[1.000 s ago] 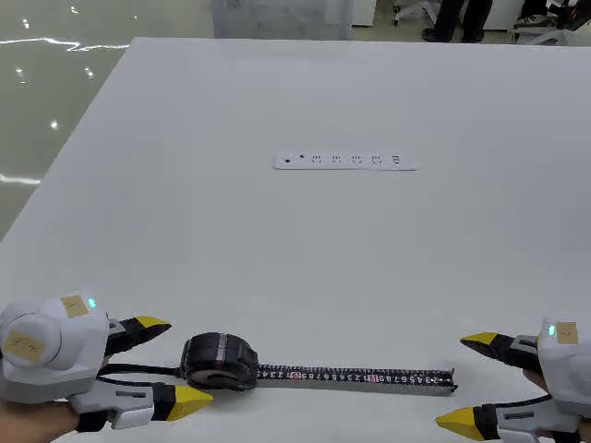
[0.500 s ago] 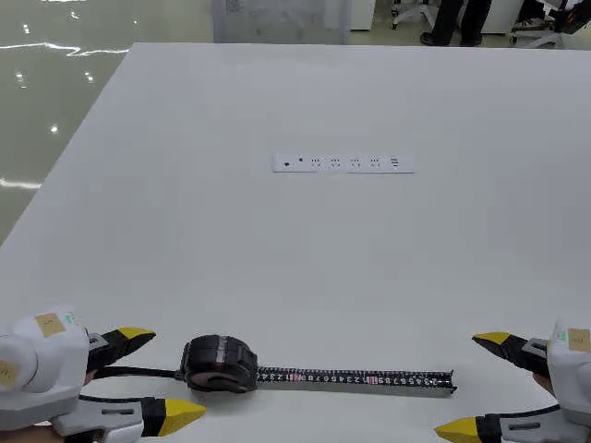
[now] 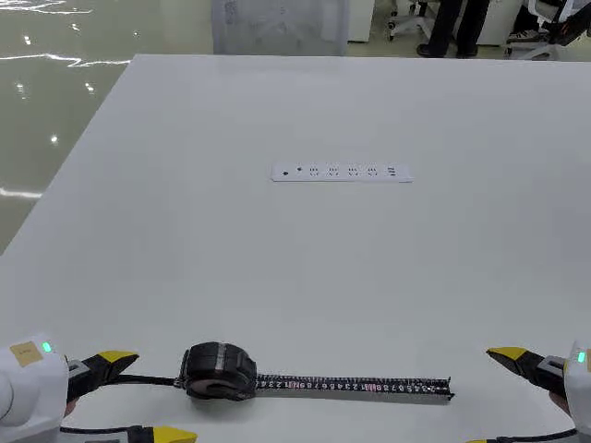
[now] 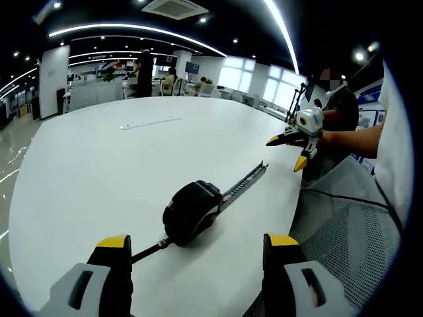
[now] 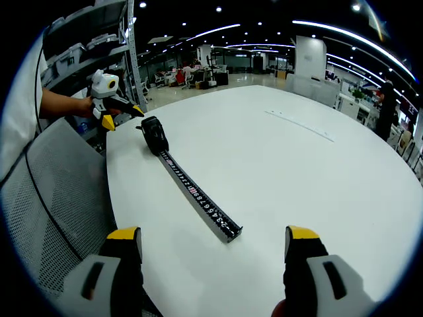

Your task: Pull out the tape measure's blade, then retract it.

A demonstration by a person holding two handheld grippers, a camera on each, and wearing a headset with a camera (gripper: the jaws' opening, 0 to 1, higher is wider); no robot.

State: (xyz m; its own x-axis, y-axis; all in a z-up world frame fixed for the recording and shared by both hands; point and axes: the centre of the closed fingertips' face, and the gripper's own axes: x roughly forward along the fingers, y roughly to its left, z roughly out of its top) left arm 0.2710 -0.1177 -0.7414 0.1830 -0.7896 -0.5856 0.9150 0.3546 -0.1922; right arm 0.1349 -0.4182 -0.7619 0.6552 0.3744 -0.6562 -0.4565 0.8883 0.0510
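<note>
Sideways, the black round tape measure [image 3: 218, 370] lies by the left tool [image 4: 197, 241], dark blade [image 3: 355, 385] toward the right tool [image 5: 213, 232]. Both gape empty.

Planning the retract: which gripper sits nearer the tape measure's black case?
The left gripper; the case lies just ahead of its jaws, while the right gripper faces the far tip of the blade.
</note>
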